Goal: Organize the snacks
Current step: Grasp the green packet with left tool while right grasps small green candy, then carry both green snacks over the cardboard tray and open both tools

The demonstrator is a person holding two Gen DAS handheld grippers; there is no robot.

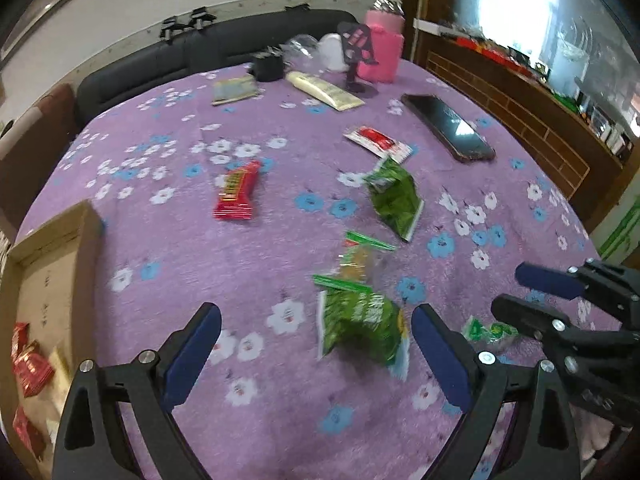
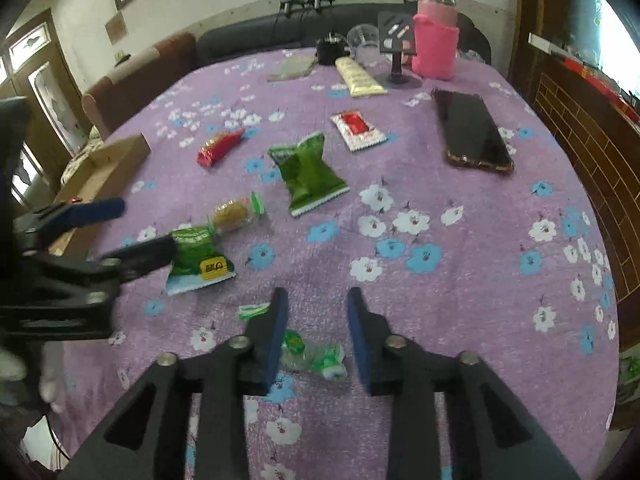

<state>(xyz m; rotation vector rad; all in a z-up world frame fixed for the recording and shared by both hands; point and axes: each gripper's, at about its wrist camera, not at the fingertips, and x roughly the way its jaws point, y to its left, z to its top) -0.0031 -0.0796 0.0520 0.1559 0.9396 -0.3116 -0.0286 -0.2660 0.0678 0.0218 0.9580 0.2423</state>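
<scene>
Both grippers gaped empty: left gripper [image 1: 316,332] straddled a green packet [image 1: 360,324], right gripper [image 2: 317,312] a small candy [image 2: 316,356]; closing seemed next.

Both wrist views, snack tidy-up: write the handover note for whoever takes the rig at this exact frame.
Left gripper: open, straddling the nearest green packet, not closed on it.
Right gripper: open over a small clear green-ended candy, not gripping.
Done: a few red packets lie in the cardboard box at the left.
Left on the tablecloth: clear biscuit pack, second green packet, red bar, red-and-white packet.
</scene>
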